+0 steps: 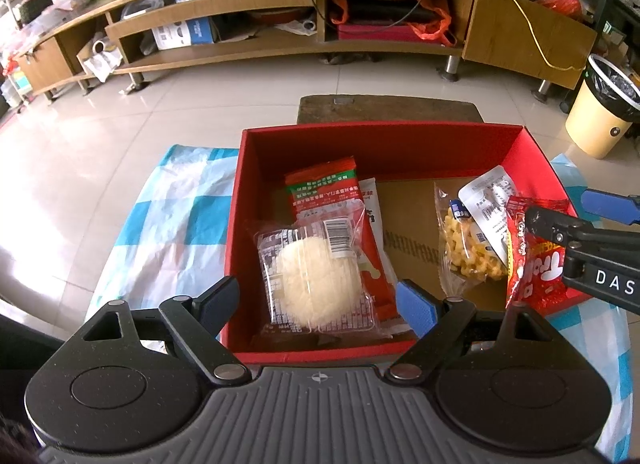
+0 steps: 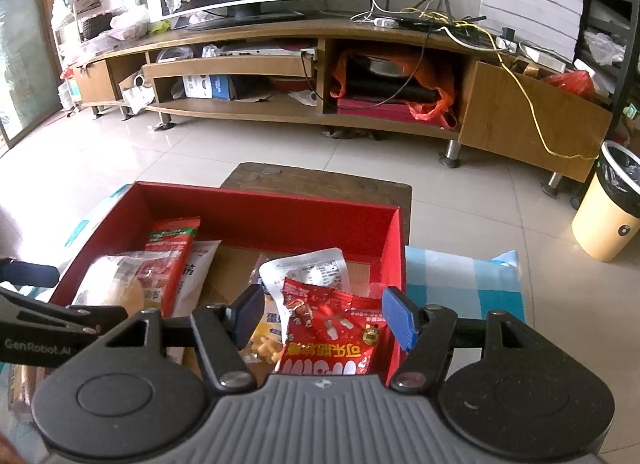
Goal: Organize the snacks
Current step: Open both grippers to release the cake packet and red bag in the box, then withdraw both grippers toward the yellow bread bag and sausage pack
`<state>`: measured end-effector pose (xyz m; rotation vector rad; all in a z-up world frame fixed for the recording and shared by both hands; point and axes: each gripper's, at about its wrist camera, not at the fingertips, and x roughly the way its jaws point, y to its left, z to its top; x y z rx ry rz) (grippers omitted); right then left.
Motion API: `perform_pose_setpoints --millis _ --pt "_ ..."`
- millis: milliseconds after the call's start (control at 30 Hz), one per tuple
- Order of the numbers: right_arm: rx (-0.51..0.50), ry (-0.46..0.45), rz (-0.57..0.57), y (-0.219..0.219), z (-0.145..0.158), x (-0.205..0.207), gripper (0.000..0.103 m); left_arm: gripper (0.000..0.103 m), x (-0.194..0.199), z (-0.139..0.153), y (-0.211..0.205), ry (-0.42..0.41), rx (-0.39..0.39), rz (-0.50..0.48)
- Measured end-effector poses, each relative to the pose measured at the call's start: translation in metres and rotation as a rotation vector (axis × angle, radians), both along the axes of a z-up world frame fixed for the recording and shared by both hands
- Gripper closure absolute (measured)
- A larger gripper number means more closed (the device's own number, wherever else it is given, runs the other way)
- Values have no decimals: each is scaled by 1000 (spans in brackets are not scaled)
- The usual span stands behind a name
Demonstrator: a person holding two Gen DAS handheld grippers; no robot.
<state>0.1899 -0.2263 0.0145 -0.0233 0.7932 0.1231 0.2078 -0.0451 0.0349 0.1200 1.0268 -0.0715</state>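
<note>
A red box [image 1: 380, 130] [image 2: 264, 192] holds several snack packets. On its left side a clear-wrapped round bun [image 1: 316, 284] [image 2: 112, 288] lies on a red-green packet [image 1: 324, 184] and a white one [image 1: 370, 200]. My left gripper [image 1: 316, 304] is open above the box's near edge, astride the bun without touching it. On the right, a bag of yellow puffs [image 1: 472, 252], a white pouch [image 1: 488, 196] and a red packet [image 1: 532, 264] [image 2: 332, 328] lean on the wall. My right gripper [image 2: 325, 318] is open over the red packet, with a gap at its left pad.
The box sits on a blue-and-white checked cloth [image 1: 168, 204] [image 2: 460, 276]. A dark wooden stool [image 1: 388, 108] stands just behind it. Farther back are tiled floor, a long wooden TV stand [image 1: 280, 48] and a cream bin [image 1: 600, 112] at the right.
</note>
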Motion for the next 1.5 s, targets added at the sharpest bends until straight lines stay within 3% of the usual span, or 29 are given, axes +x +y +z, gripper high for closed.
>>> perform_pose_setpoints --millis 1000,1500 --pt "-1 -1 74 11 9 -48 42 13 -45 8 38 27 -17 39" --pt "-2 24 126 20 5 -69 41 13 -64 -3 68 64 -9 122"
